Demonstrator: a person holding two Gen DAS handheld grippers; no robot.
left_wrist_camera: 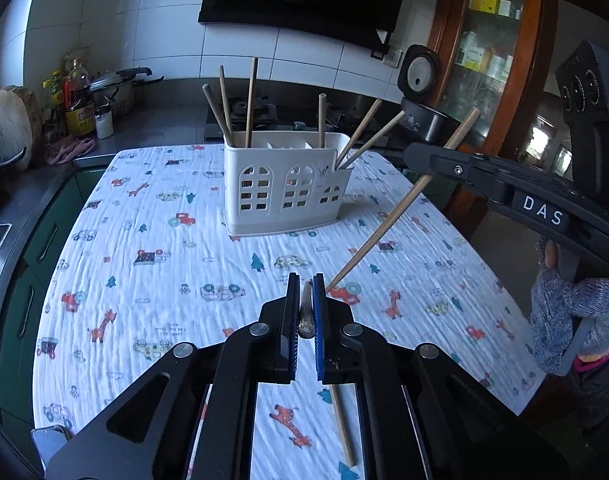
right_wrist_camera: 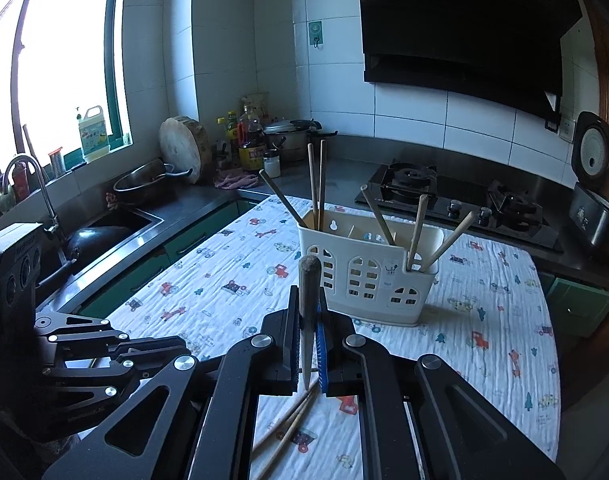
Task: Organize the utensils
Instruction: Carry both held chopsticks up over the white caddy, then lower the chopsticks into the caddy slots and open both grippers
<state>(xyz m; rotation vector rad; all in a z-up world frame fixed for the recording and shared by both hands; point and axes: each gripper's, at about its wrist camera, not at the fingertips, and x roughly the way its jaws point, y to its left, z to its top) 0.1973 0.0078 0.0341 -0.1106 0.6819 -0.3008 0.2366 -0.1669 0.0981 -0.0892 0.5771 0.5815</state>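
Here the left gripper (left_wrist_camera: 305,298) pinches a chopstick (left_wrist_camera: 306,312) endwise between its blue pads. The right gripper (right_wrist_camera: 307,312) clamps another chopstick (right_wrist_camera: 309,280) upright, near the white utensil holder (right_wrist_camera: 368,276) ahead on the patterned cloth (right_wrist_camera: 484,320).

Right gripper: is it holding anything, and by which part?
Yes. The right gripper is shut on a wooden chopstick, clamped near mid-length, with its thick end upward and its thin tip downward.
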